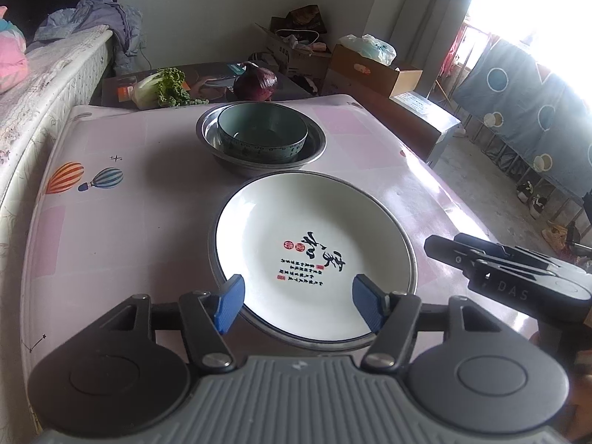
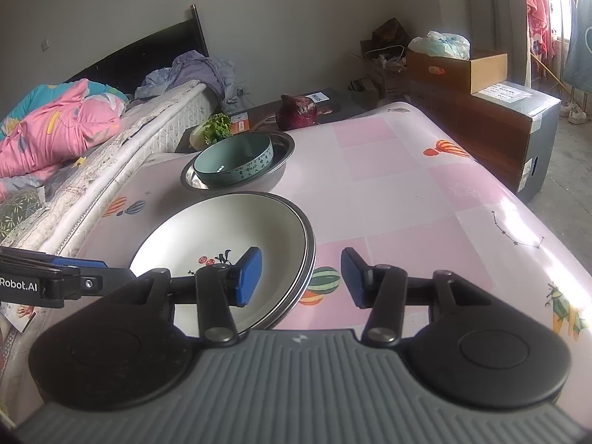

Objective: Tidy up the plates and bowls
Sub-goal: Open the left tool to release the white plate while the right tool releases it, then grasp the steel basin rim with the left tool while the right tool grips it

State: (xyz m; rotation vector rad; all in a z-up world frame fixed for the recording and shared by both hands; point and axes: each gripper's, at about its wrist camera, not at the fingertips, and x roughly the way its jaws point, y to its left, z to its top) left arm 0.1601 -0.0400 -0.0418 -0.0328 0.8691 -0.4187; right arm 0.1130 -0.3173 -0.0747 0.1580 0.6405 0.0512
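Note:
A white plate (image 1: 314,236) with black calligraphy lies stacked on a metal plate (image 1: 412,255) on the pink table (image 1: 129,222). Behind it a green bowl (image 1: 262,133) sits inside a steel basin (image 1: 318,144). My left gripper (image 1: 299,301) stands open over the plate's near rim, its blue pads apart and pressing on nothing. My right gripper (image 2: 301,277) is open too and straddles the right rim of the white plate (image 2: 222,229): one finger is over the plate, the other over the table. The bowl (image 2: 236,162) and basin (image 2: 281,148) lie further back.
A lettuce (image 1: 162,87) and a purple cabbage (image 1: 257,81) lie on a dark surface beyond the table's far edge. A bed (image 1: 44,85) runs along the left side. Cardboard boxes (image 1: 373,70) stand at the back right, past the table's right edge.

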